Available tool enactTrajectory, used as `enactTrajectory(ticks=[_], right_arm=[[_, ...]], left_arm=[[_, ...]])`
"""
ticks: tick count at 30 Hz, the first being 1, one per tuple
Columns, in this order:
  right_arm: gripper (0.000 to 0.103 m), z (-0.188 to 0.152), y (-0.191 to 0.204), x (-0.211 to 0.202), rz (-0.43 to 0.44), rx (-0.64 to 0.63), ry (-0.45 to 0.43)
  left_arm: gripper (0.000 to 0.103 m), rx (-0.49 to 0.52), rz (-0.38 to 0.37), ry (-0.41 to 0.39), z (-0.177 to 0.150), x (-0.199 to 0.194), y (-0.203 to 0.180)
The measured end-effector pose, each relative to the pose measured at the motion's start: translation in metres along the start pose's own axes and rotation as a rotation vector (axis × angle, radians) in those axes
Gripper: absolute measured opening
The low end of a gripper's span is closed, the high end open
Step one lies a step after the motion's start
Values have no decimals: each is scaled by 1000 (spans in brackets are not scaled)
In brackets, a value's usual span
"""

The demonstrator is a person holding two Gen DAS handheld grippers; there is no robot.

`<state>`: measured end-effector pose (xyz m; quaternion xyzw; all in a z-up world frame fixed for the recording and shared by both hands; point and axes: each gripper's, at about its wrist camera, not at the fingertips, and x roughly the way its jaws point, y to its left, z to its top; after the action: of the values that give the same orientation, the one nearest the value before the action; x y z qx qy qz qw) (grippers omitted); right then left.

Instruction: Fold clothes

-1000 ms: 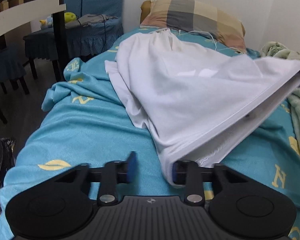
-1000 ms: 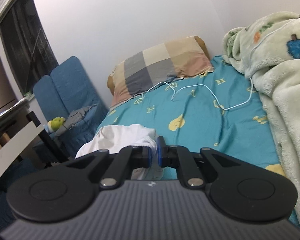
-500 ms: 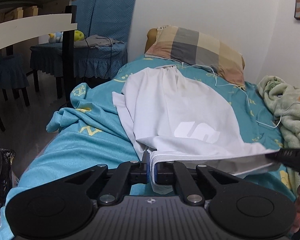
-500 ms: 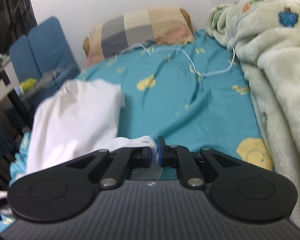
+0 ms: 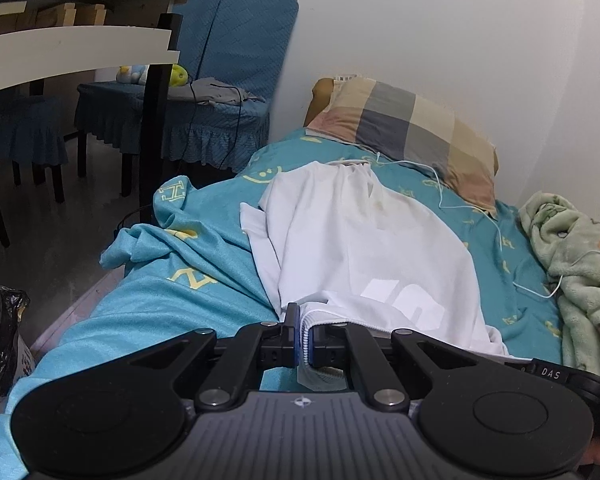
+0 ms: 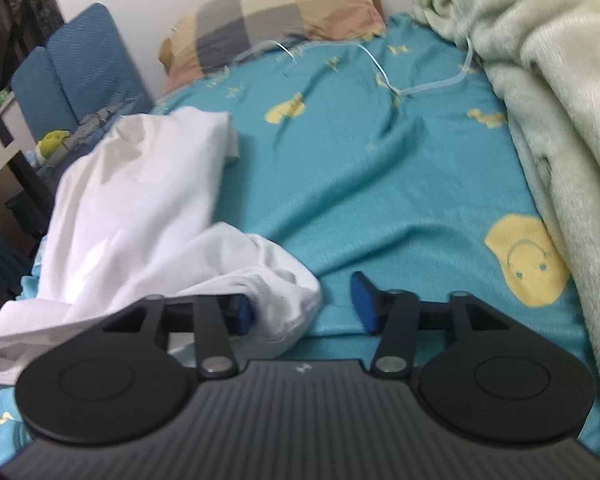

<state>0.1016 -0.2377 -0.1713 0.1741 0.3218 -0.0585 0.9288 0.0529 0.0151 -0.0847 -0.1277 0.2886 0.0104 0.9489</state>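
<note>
White cotton is what I have in hand: the white shirt point(image 5: 364, 248) lies lengthwise on the bed point(image 5: 180, 300), toward its left edge, its far end just short of the checked pillow point(image 5: 404, 128) at the head. My left gripper point(image 5: 305, 344) is pinched tight on the ribbed hem at the near end, the cloth bunched between the blue pads. My right gripper point(image 6: 304, 308) stands wide apart, holding nothing; a rumpled hem corner rests against its left pad point(image 6: 242, 314), with bare sheet between that corner and the other pad.

As far as I can judge, the fold is partway. One long side looks doubled over, since a second layer shows along the shirt's left edge and the body reads as a narrow strip rather than a spread garment. The near hem is bunched and slack, not squared, and no compact bundle has formed. What is left, by my reckoning, is smoothing that near end and bringing the length over on itself. The green blanket point(image 6: 548, 92) along the right edge and the white cable point(image 5: 500, 236) near the pillow lie apart from the shirt.
</note>
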Motion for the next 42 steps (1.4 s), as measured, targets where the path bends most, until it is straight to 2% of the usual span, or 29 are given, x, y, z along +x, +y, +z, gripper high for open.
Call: enactTrajectory(ticks=[1,4,10,13,16,19,21,25,32,35,38,42], right_arm=[[27,1,3,-1,1,-15,-6],[13,3,9,-6,-5,-50,-28],[9,11,10,-23,3,-24,-100],[9,20,13,-40,12,5,-163],[9,34,16,-77,86,110,-245],[8,51,35,-120,125,47,-326],[8,67,47,-148,153,11,-365],[8,112,70,-213,208,-26,-445],[8,179,122,-355,199,-163,-636],[8,189,137,-418,176,-195,-740],[8,192,143,-473,183,-174,-825],[8,190,141,-531,214,-127,-920]], left_arm=[[4,-1,-3,-1,0,0,0],[4,3,-8,-7,1,0,-2],[4,21,-18,-85,8,-11,-8],[3,15,-76,-160,20,-34,-13],[3,9,-135,-235,33,-58,-18],[3,1,-155,-331,55,-95,-22],[3,-63,-188,-358,77,-117,-18],[3,-49,-208,-463,127,-171,-28],[3,-52,-288,-627,221,-292,-47],[3,-39,-329,-683,253,-349,-55],[3,-10,-353,-721,275,-405,-65],[3,26,-364,-765,293,-468,-77]])
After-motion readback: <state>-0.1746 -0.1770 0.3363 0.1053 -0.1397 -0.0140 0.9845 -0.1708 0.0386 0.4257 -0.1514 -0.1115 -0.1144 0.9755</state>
